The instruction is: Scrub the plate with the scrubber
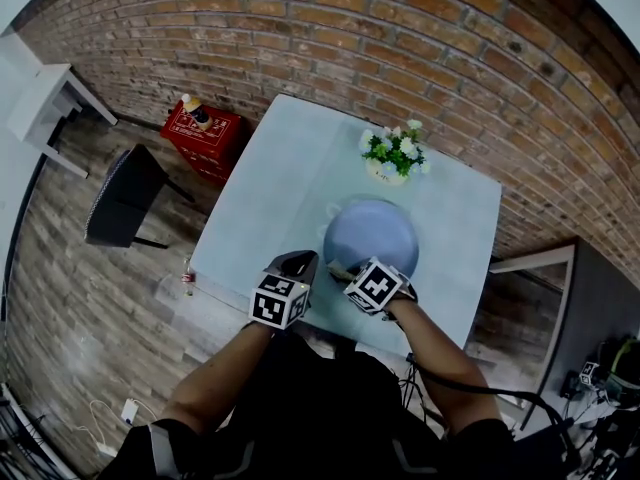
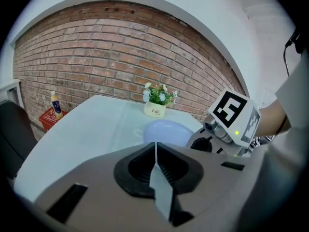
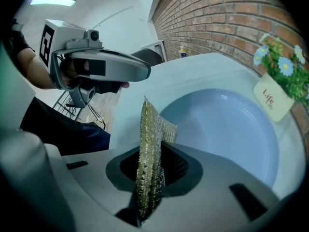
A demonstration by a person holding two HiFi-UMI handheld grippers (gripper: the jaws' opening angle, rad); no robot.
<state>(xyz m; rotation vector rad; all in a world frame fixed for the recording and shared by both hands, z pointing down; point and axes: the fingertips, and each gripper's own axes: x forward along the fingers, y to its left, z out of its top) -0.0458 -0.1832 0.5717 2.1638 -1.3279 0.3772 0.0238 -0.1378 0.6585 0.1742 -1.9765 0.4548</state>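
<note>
A pale blue plate (image 1: 370, 236) lies on the light table (image 1: 280, 198), in front of a flower pot. My right gripper (image 1: 345, 273) hovers at the plate's near left rim and points steeply down. It is shut on a thin, glittery yellow-green scrubber (image 3: 153, 124), which sticks up edge-on from the jaws of the right gripper (image 3: 148, 146) over the plate (image 3: 227, 129). My left gripper (image 1: 302, 262) is just left of it, beside the plate, apart from it. The left gripper (image 2: 155, 148) is shut with nothing in it; the plate (image 2: 166, 130) lies just beyond.
A white pot of flowers (image 1: 393, 158) stands behind the plate. On the floor at the left are a red crate (image 1: 205, 133) with bottles, a dark chair (image 1: 125, 193) and a small bottle (image 1: 187, 278). A brick wall (image 1: 400, 58) runs behind the table.
</note>
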